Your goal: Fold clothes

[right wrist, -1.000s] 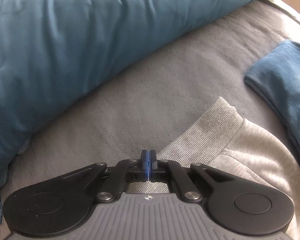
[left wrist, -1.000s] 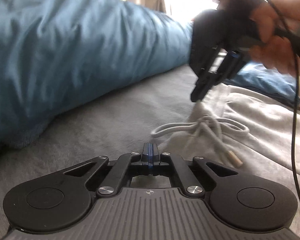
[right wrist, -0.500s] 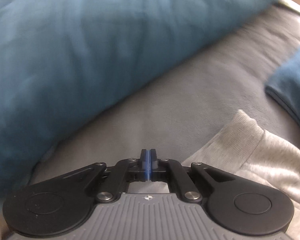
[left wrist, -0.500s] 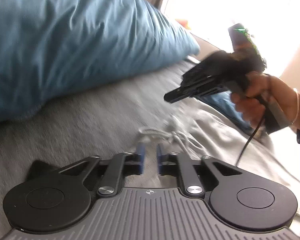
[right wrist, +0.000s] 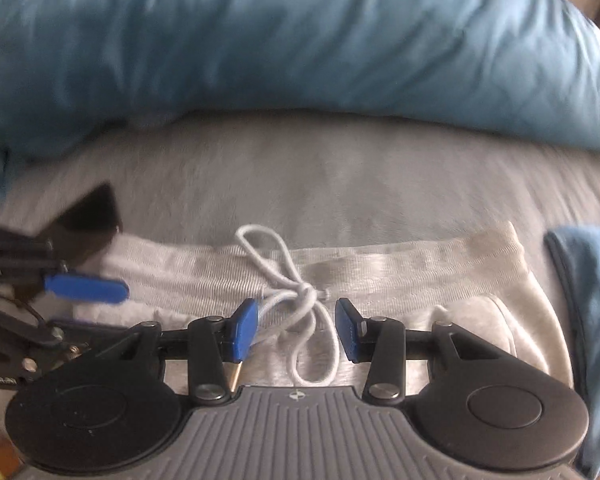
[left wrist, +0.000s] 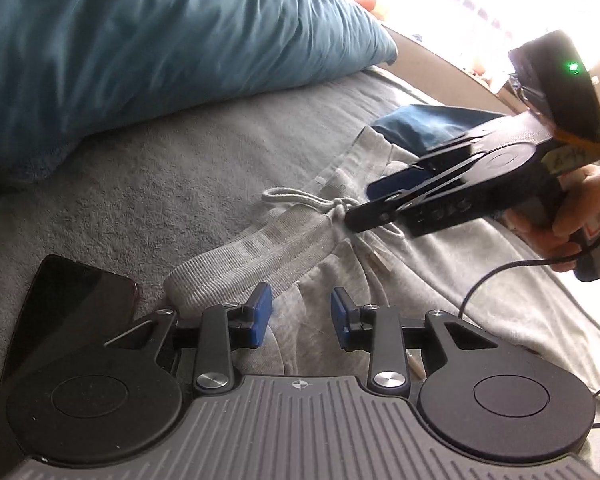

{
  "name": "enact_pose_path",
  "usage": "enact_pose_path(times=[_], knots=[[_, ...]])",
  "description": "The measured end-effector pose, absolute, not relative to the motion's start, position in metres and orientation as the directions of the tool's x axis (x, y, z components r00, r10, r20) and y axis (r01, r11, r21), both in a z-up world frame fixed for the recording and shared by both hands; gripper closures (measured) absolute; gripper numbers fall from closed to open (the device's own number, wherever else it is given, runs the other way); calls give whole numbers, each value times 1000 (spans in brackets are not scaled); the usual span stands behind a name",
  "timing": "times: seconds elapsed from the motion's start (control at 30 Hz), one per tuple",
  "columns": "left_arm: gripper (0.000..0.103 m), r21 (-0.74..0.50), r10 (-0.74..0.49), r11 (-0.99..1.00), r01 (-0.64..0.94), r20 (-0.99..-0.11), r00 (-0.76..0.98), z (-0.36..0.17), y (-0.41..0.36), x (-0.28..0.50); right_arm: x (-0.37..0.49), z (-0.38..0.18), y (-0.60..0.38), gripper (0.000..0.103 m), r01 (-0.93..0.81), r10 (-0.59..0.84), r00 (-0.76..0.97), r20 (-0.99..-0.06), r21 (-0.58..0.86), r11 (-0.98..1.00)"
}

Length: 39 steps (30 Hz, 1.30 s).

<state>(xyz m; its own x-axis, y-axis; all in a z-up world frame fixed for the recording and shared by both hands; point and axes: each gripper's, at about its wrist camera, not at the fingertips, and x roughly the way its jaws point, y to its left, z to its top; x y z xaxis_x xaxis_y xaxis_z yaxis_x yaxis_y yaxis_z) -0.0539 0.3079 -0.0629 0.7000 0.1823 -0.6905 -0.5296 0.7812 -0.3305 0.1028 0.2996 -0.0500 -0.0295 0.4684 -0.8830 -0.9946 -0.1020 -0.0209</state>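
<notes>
Light grey sweatpants lie flat on the grey bed cover, ribbed waistband (left wrist: 256, 248) toward the pillow, white drawstring (right wrist: 306, 292) tied in a bow. My left gripper (left wrist: 300, 320) hovers just above the fabric near the waistband's left end; its jaws are opening and nothing is pinched between them. My right gripper (right wrist: 296, 328) points steeply down over the bow; its jaws are opening too, and the drawstring loops lie loose between the blue pads. The left wrist view shows the right gripper (left wrist: 376, 200) in a hand (left wrist: 580, 220) above the knot. One left-gripper pad (right wrist: 88, 289) shows at the left.
A big blue duvet (left wrist: 160, 40) is bunched along the far side of the bed. A black phone (left wrist: 68, 312) lies on the cover beside the waistband's left end. A folded blue cloth (right wrist: 588, 300) sits off the right end. A black cable (left wrist: 500, 272) trails from the right gripper.
Both grippers went from shut to open. The right one let go of the waistband, rolled and swung across to the drawstring bow. The left one lifted and turned, bringing the phone into view.
</notes>
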Motion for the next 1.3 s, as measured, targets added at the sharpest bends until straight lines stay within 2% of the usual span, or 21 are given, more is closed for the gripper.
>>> enact_pose_path(times=[0.03,0.1,0.2,0.23,0.3,0.37,0.47,0.6,0.73,0.83,0.87,0.93,0.97,1.1,1.3], knots=[[71,-325,186,783,-531,-692,698,-63,308,-54,99,-54,302,57,-993,457,-36,-889,-21,-120],[71,-319,190,784,-533,-693,695,-63,309,-55,96,-66,307,50,-992,431,-30,-902,-27,-124],[71,-319,196,779,-539,-693,693,-64,309,-57,95,-74,310,51,-994,433,-10,-901,-38,-101],[71,-320,198,777,-542,-692,694,-64,310,-57,96,-73,310,54,-996,439,-9,-898,-32,-84],[71,-323,200,775,-544,-691,695,-64,310,-58,99,-72,307,87,-998,446,3,-895,-28,-48],[71,-326,200,774,-543,-688,697,-64,310,-58,101,-72,304,94,-1000,456,14,-890,-23,-15],[71,-329,206,771,-546,-682,702,-65,310,-60,92,-73,299,96,-997,495,60,-867,-72,-5],[71,-326,217,770,-549,-675,705,-66,310,-60,97,-79,307,97,-997,530,65,-846,-36,64],[71,-318,222,774,-547,-673,705,-68,309,-60,92,-83,311,97,-995,544,94,-834,-72,62],[71,-306,227,780,-547,-676,701,-68,308,-60,92,-74,310,94,-996,531,83,-843,-74,39],[71,-302,228,780,-548,-678,699,-68,308,-61,94,-71,310,91,-997,522,73,-850,-65,34],[71,-296,231,780,-551,-683,693,-66,307,-61,99,-61,307,70,-998,512,58,-857,-44,41],[71,-294,232,778,-555,-687,688,-64,307,-60,102,-54,301,55,-997,525,66,-848,-41,58],[70,-301,224,778,-551,-687,692,-48,305,-57,121,-19,263,52,-990,579,85,-811,-1,144],[70,-244,279,819,-520,-623,731,-1,295,-70,151,43,167,52,-939,644,184,-742,60,338]])
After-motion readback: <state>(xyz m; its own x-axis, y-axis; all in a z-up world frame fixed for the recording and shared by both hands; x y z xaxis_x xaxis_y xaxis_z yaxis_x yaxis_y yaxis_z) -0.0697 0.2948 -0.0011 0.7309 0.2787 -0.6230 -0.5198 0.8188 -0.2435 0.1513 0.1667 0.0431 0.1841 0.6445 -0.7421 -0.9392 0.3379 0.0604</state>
